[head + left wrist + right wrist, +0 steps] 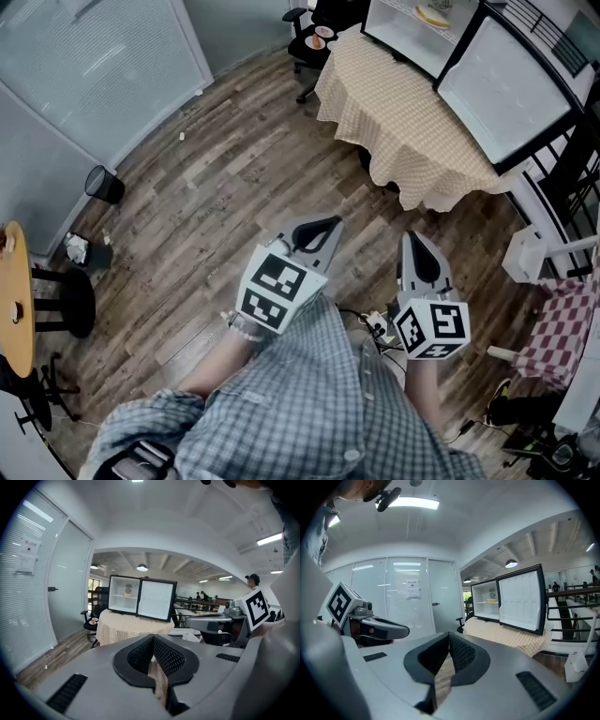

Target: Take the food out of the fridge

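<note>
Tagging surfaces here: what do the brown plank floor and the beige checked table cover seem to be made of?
Brown plank floor: wood or wood-look laminate, low sheen; grain streaks and plank seams show. Beige checked table cover: probably woven cloth; it hangs in soft, wavy folds at its hem.

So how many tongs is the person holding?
2. The left tongs sit left of middle above the floor; the right tongs sit just to their right. Both are shut and empty.
</note>
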Demonstrator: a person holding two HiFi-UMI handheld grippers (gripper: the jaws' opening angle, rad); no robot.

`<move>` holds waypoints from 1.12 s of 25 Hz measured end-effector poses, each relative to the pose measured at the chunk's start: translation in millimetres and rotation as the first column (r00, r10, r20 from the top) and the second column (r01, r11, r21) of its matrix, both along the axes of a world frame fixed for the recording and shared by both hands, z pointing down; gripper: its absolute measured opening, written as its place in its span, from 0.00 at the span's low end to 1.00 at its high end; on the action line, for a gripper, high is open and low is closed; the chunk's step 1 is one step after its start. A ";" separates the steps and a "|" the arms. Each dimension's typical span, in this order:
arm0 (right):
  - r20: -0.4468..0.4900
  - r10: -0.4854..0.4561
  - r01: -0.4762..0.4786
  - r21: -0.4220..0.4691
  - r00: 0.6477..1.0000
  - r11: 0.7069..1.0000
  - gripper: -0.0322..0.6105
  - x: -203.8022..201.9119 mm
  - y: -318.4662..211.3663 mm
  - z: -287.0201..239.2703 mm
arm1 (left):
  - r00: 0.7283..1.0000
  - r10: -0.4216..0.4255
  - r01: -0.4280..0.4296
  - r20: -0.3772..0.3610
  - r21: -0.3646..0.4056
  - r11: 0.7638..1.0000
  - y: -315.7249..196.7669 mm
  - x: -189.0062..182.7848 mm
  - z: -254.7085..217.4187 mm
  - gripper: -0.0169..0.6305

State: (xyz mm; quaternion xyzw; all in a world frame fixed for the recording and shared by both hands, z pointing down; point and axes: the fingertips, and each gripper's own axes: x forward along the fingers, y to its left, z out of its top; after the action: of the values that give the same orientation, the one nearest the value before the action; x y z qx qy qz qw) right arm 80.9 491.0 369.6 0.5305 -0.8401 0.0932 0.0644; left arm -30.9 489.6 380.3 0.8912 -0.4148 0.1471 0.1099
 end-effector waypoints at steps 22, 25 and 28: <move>-0.043 -0.103 0.103 -0.001 0.994 0.995 0.07 -52.9 -8.9 3.5 | 0.989 -0.145 0.145 -0.009 0.022 0.989 0.5 -66.7 -0.8 0.04; -0.040 -0.113 0.113 -0.006 0.993 0.994 0.07 -56.1 -13.8 5.9 | 0.988 -0.155 0.155 -0.004 0.018 0.988 -1.3 -70.8 1.0 0.04; -0.036 -0.122 0.122 -0.009 0.992 0.992 0.07 -57.2 -23.7 8.1 | 0.986 -0.170 0.169 0.001 0.016 0.985 -10.0 -74.3 2.0 0.03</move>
State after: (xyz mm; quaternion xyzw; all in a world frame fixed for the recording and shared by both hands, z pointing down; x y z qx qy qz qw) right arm 23.8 467.3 377.7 0.4795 -0.8693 0.0822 0.0874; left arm -105.2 479.6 382.3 0.8534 -0.4904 0.1348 0.1143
